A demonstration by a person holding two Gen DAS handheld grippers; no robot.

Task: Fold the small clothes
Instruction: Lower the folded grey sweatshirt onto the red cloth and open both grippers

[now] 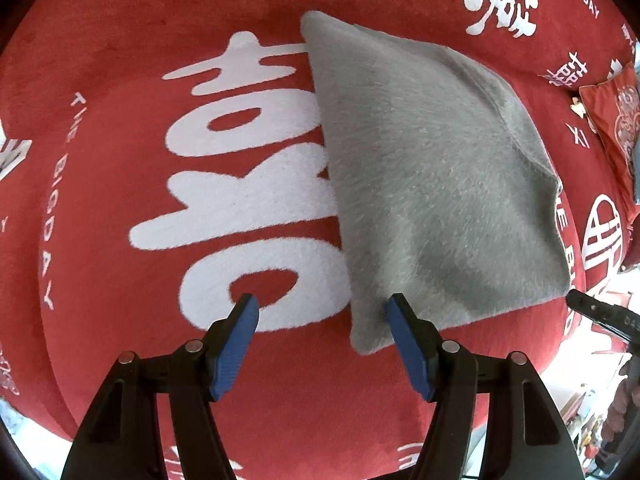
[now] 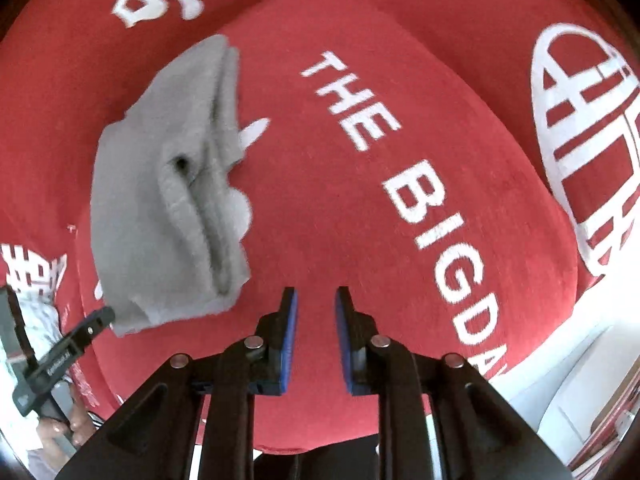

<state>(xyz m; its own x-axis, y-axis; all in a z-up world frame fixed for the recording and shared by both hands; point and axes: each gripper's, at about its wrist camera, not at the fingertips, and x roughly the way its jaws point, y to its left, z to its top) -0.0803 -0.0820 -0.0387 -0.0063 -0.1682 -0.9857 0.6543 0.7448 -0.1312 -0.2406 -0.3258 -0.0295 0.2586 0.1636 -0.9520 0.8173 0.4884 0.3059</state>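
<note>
A small grey fuzzy garment (image 1: 432, 176) lies folded into a compact rectangle on the red bed cover (image 1: 100, 80). My left gripper (image 1: 320, 304) is wide open and empty, just above the garment's near corner, its right finger over the grey edge. In the right wrist view the garment (image 2: 168, 196) lies at the left, its folded layers showing as ridges. My right gripper (image 2: 316, 296) is open with a narrow gap, empty, over bare red cover to the right of the garment. The other gripper's tip shows at the left (image 2: 96, 320) and in the left wrist view at the right (image 1: 580, 302).
The red cover carries large white characters (image 1: 248, 184) and the words "THE BIGDAY" (image 2: 404, 184). A red patterned cushion (image 1: 616, 120) lies at the far right. The bed's edge and a white floor area (image 2: 580, 380) show at the lower right.
</note>
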